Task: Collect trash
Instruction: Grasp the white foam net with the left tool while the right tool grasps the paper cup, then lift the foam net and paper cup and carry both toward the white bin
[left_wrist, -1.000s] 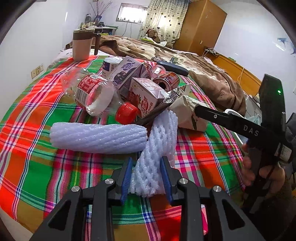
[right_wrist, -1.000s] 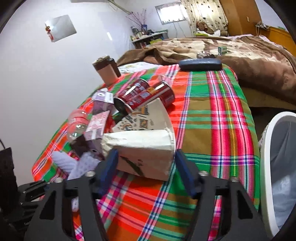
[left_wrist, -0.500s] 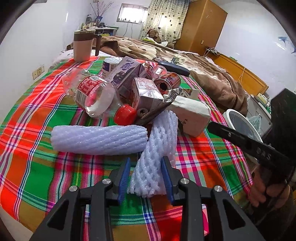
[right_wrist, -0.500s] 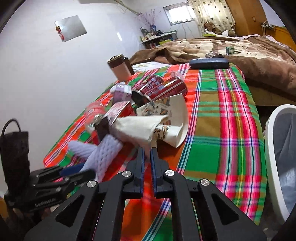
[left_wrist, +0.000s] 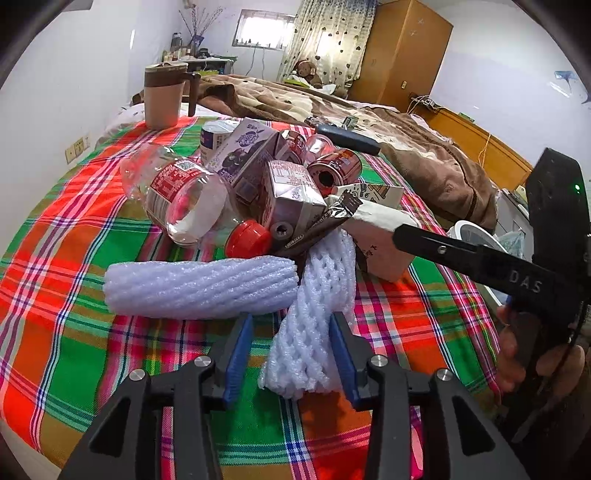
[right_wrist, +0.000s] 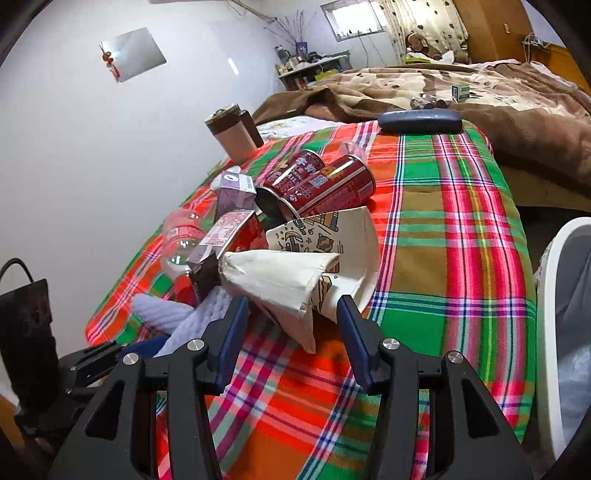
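Observation:
A pile of trash lies on the plaid cloth (left_wrist: 74, 258): a clear plastic bottle (left_wrist: 177, 195) with a red cap, milk cartons (left_wrist: 288, 192), red cans (right_wrist: 325, 188), two white foam nets and a crushed white paper cup (right_wrist: 280, 280). My left gripper (left_wrist: 291, 350) is open, its fingers on either side of the near foam net (left_wrist: 314, 325). My right gripper (right_wrist: 291, 321) is open with the crushed paper cup's near end between its fingers. The right gripper also shows in the left wrist view (left_wrist: 461, 254), reaching in from the right to the cup (left_wrist: 380, 236).
A white bin (right_wrist: 561, 332) with a liner stands off the right edge of the cloth. A brown lidded mug (left_wrist: 162, 96) and a dark case (left_wrist: 347, 136) sit at the far end. A bed with a brown blanket lies beyond.
My right gripper was open around the cup, shut half a second ago, and is open again around the cup's near end. My left gripper has opened wider around the foam net.

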